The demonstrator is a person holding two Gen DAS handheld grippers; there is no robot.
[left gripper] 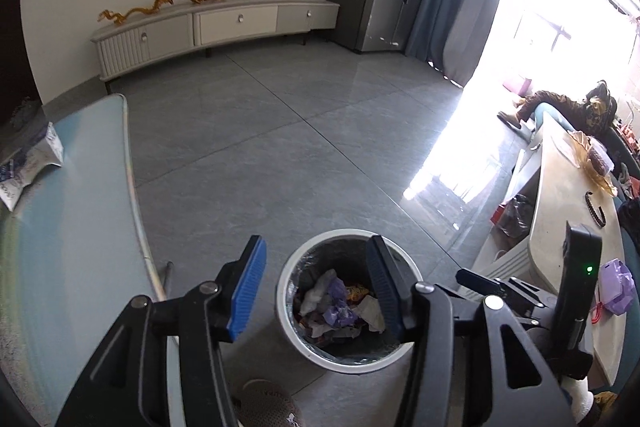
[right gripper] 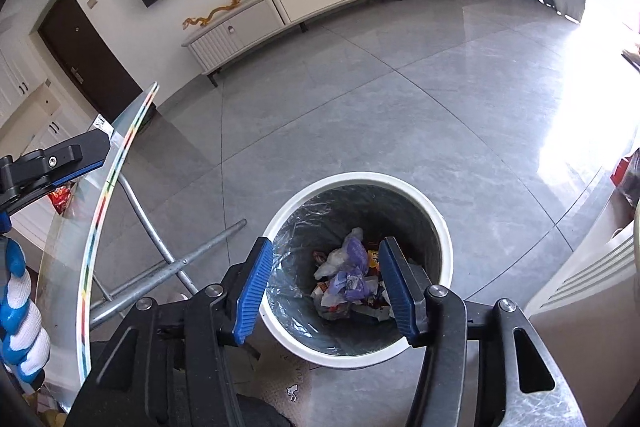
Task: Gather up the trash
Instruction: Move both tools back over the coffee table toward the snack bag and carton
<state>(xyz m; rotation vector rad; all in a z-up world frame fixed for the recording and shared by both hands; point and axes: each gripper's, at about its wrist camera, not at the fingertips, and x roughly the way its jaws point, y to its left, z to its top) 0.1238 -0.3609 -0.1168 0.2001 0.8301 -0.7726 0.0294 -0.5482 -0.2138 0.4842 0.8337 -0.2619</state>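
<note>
A round white trash bin (left gripper: 416,277) with a grey liner stands on the floor; it also shows in the right wrist view (right gripper: 444,227). Crumpled wrappers and tissues (left gripper: 340,307) lie inside it, seen too in the right wrist view (right gripper: 348,281). My left gripper (left gripper: 318,287) is open and empty above the bin. My right gripper (right gripper: 326,289) is open and empty, directly over the bin's mouth. The right gripper's body (left gripper: 516,299) shows at the right of the left wrist view. The left gripper's finger (right gripper: 80,157) shows at the left of the right wrist view.
A glass table (left gripper: 80,227) stands left of the bin with a crumpled white-and-blue package (left gripper: 28,167) on it. Its metal legs (right gripper: 168,267) cross beside the bin. A beige table (left gripper: 568,203) with clutter is at the right. A slipper (left gripper: 264,407) lies near the bin.
</note>
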